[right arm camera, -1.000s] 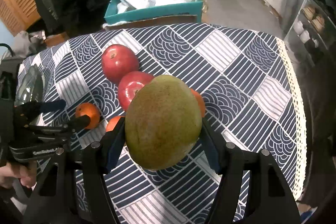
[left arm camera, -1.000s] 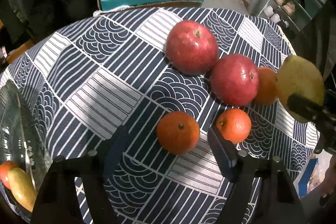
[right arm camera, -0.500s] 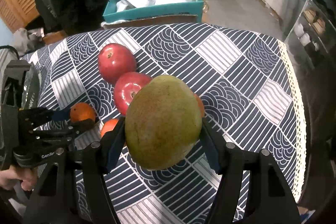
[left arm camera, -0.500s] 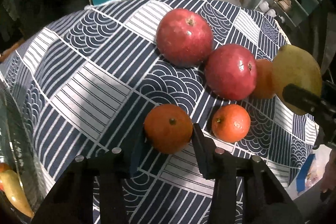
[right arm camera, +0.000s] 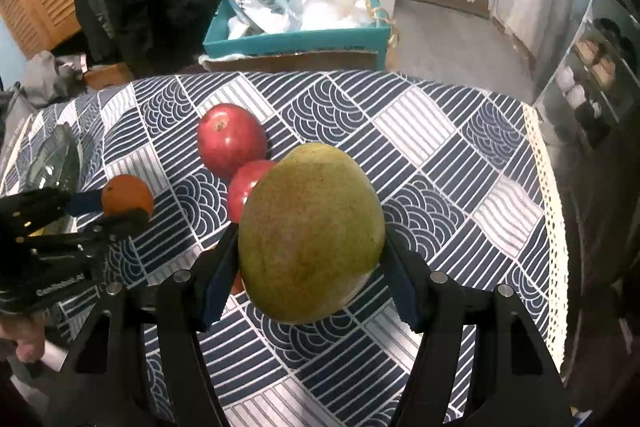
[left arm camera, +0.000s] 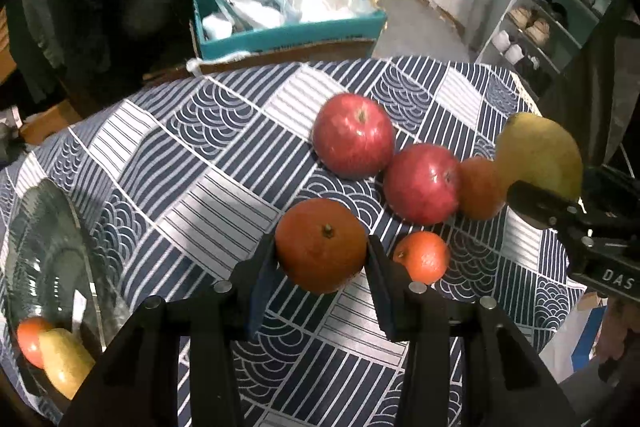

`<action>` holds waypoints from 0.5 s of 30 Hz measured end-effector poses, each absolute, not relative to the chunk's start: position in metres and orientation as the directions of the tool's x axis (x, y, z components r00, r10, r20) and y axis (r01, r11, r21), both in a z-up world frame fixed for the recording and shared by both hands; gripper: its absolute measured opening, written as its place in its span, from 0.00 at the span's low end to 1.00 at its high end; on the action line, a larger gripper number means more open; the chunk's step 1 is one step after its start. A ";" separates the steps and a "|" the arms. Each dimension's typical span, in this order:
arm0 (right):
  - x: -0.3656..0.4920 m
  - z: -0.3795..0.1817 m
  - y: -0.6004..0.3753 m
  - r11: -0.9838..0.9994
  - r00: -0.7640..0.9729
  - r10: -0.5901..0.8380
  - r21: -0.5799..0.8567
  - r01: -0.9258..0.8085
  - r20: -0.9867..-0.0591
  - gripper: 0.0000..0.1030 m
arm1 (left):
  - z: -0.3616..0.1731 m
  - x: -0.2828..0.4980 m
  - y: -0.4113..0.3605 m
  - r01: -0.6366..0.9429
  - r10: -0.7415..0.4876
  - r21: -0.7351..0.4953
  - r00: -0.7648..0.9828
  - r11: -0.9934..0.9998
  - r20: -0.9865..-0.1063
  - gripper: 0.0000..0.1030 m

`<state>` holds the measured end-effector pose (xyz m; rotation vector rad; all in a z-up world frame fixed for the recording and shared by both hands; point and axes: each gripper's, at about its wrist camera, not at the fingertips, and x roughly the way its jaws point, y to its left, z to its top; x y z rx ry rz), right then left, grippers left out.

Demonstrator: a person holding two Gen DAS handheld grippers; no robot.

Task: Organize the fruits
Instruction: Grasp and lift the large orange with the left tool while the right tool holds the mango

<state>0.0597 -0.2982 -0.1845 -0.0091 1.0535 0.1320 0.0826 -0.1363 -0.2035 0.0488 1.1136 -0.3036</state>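
My left gripper [left arm camera: 322, 255] is shut on an orange [left arm camera: 321, 244] and holds it just above the patterned tablecloth [left arm camera: 192, 163]. In the right wrist view that same orange [right arm camera: 127, 195] shows at the left between the left gripper's [right arm camera: 120, 207] fingers. My right gripper [right arm camera: 310, 259] is shut on a large green-yellow mango [right arm camera: 311, 231], raised over the table. That mango [left arm camera: 538, 155] appears at the right edge of the left wrist view. On the cloth lie two red apples [left arm camera: 353, 141] [left arm camera: 420, 183], a small orange [left arm camera: 422, 256] and another orange [left arm camera: 478, 187].
A glass bowl [left arm camera: 44, 251] at the table's left edge holds an orange fruit and a yellow one. Behind the table stands a teal box [left arm camera: 288, 35] with white bags. A shoe rack [left arm camera: 560, 19] is at the far right. A person's hand [right arm camera: 24, 343] grips the left tool.
The left gripper's jaws came together on the near orange and lifted it off the cloth. The right gripper kept the mango still.
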 end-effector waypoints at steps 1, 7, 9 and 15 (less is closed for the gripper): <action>0.059 -0.182 -0.297 0.992 0.493 0.103 0.052 -0.116 -0.864 0.66 | -0.201 0.082 -0.136 0.264 -0.214 -0.108 0.412 0.958 -0.886 0.43; 0.058 -0.168 -0.293 0.991 0.523 0.099 0.037 -0.128 -0.847 0.66 | -0.183 0.075 -0.130 0.260 -0.209 -0.096 0.452 0.961 -0.867 0.43; 0.056 -0.163 -0.291 0.991 0.535 0.096 0.027 -0.135 -0.840 0.66 | -0.177 0.074 -0.128 0.260 -0.202 -0.085 0.468 0.962 -0.860 0.43; 0.052 -0.143 -0.284 0.987 0.573 0.116 0.032 -0.155 -0.811 0.66 | -0.157 0.068 -0.121 0.252 -0.206 -0.086 0.502 0.964 -0.840 0.43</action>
